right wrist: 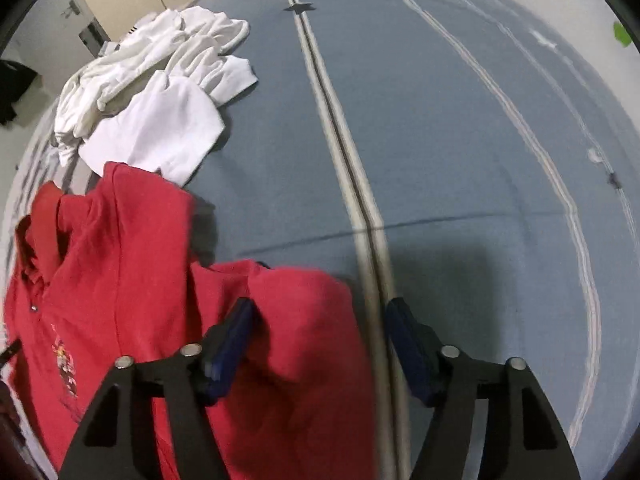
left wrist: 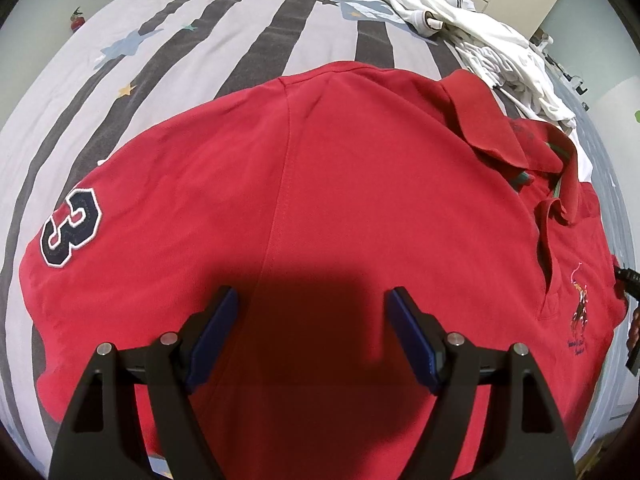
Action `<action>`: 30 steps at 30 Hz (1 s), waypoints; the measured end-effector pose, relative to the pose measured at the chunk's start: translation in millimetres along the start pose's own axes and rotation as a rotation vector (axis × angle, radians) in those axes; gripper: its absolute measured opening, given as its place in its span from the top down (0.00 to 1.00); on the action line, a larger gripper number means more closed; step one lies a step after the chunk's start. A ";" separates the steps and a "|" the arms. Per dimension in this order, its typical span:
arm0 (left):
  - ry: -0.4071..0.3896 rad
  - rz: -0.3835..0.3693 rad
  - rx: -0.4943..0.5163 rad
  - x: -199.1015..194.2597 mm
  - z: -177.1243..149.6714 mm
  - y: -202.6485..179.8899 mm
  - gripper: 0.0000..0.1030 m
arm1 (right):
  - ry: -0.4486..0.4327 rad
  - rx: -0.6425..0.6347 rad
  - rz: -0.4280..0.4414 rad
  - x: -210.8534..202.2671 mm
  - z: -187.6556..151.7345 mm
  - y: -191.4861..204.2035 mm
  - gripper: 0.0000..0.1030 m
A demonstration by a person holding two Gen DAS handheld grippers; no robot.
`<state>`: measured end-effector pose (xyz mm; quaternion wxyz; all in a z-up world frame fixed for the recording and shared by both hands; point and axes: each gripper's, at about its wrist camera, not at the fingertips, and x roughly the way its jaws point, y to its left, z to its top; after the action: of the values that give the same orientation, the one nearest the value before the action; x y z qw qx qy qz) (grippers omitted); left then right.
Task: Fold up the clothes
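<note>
A red polo shirt lies spread face up on the bed, with a navy number 3 patch on one sleeve and its collar at the far right. My left gripper hovers open just over the shirt's shoulder area, nothing between its blue pads. In the right wrist view the shirt lies at the lower left, its other sleeve bunched up. My right gripper stands open over that sleeve's edge; one finger is over the red cloth and the other over the bedcover. The pads do not pinch it.
A heap of white clothes lies on the bed just beyond the shirt's collar. The bedcover has grey and dark stripes with stars on one side and is blue-grey with pale lines on the other. A wall and cupboards stand behind.
</note>
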<state>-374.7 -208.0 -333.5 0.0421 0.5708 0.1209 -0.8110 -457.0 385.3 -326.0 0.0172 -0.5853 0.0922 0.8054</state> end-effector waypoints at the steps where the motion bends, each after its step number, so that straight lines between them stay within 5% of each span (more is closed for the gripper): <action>1: 0.001 -0.001 0.003 0.0 -0.2 0.2 0.27 | -0.007 0.010 0.014 -0.7 1.4 -0.7 0.84; 3: 0.002 -0.003 0.006 -0.2 -0.3 0.8 0.27 | -0.026 0.043 0.004 -9.2 3.7 -5.4 0.94; 8: 0.005 -0.006 0.002 -0.5 0.2 2.5 0.27 | -0.124 0.121 -0.019 -48.9 -2.3 -32.2 0.94; 11: 0.008 -0.005 -0.002 0.0 0.9 3.9 0.27 | -0.100 0.154 -0.031 -48.5 -13.2 -53.7 0.92; 18: 0.018 -0.007 -0.001 -0.2 5.8 7.5 0.27 | -0.080 0.293 0.012 -45.3 -43.5 -97.5 0.48; 26: 0.016 -0.014 -0.013 -1.1 6.3 8.0 0.27 | -0.183 0.233 0.026 -83.8 -60.7 -82.8 0.37; 30: 0.021 -0.021 -0.019 -0.2 8.8 7.7 0.27 | -0.133 0.291 0.084 -71.5 -64.8 -87.8 0.34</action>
<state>-381.1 -217.6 -331.6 0.0375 0.5776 0.1349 -0.8042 -361.7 466.4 -288.9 0.0742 -0.5176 0.2306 0.8206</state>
